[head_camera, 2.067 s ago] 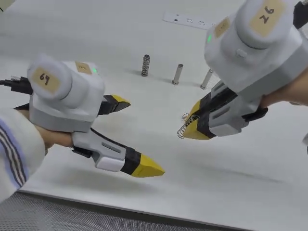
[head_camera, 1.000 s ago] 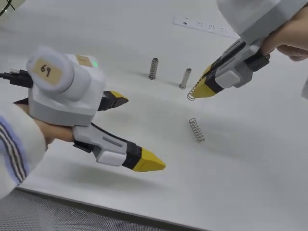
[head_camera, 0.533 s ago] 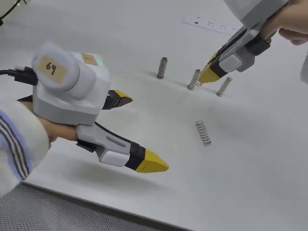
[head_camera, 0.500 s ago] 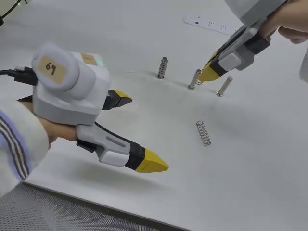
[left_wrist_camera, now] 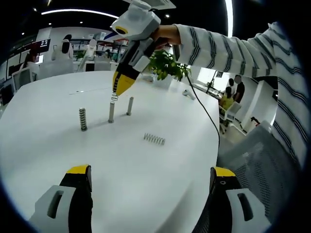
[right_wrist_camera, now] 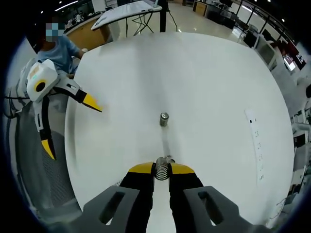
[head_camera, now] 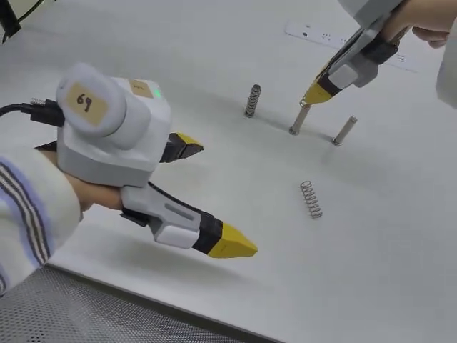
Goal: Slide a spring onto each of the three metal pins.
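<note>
1. Where the white table (head_camera: 400,286) carries them, three metal pins stand upright in a row: the left pin (head_camera: 253,100), the middle pin (head_camera: 298,120) and the right pin (head_camera: 344,131), each apart from its neighbour.
2. Three springs can be counted. The seated spring (left_wrist_camera: 83,119) wraps the left pin. The loose spring (head_camera: 310,199) lies flat on the table, nearer the person than the pins. The held spring (right_wrist_camera: 162,171) is in the right gripper.
3. The right gripper (head_camera: 318,94) has its yellow tips pinched almost together on the held spring, which pokes out from between them. In the left gripper view that spring hangs directly above the top of the middle pin.
4. The left gripper (head_camera: 213,194) is spread wide with nothing between its jaws. It is held over the near part of the table, well apart from the pins.
5. Whether the held spring's lower end touches the middle pin cannot be told, and in the head view the spring is too small to make out against the yellow tip.
6. The right gripper's body is cut off by the top edge of the head view.
7. A white power strip (head_camera: 343,39) lies on the table beyond the pins.
</note>
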Available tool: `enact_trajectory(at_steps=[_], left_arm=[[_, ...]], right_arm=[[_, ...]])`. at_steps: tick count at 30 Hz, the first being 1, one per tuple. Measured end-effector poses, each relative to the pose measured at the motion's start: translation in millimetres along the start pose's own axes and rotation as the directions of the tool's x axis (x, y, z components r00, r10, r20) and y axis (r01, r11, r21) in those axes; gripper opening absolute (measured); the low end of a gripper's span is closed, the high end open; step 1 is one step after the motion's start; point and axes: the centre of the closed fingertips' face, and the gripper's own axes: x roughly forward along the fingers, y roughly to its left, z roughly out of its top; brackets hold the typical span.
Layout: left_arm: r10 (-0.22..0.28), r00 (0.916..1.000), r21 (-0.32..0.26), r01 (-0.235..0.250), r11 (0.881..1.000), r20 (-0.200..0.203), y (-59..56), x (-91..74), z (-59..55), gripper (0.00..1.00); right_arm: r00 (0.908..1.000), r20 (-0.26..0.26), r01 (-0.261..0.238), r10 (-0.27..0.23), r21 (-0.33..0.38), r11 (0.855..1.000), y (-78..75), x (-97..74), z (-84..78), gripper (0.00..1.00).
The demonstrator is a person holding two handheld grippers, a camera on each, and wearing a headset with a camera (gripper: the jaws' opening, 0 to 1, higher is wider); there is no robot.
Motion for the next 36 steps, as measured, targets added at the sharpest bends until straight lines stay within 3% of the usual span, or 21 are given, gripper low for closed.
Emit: enact_trajectory(at_steps=[14, 36], left_arm=[[0.022, 0.9987, 0.002, -0.022, 1.000, -0.046, 10.8, -8.1, -11.0, 0.98], [0.080, 0.9964, 0.027, -0.079, 0.997, -0.030, 23.6, -22.8, -0.3, 0.96]], right_arm=[[0.9985, -0.051, 0.018, -0.019, -0.013, 1.000, -5.8, 13.6, -8.2, 0.08], [0.9942, -0.108, -0.004, 0.005, 0.007, 1.000, -9.0, 48.0, -17.2, 0.08]])
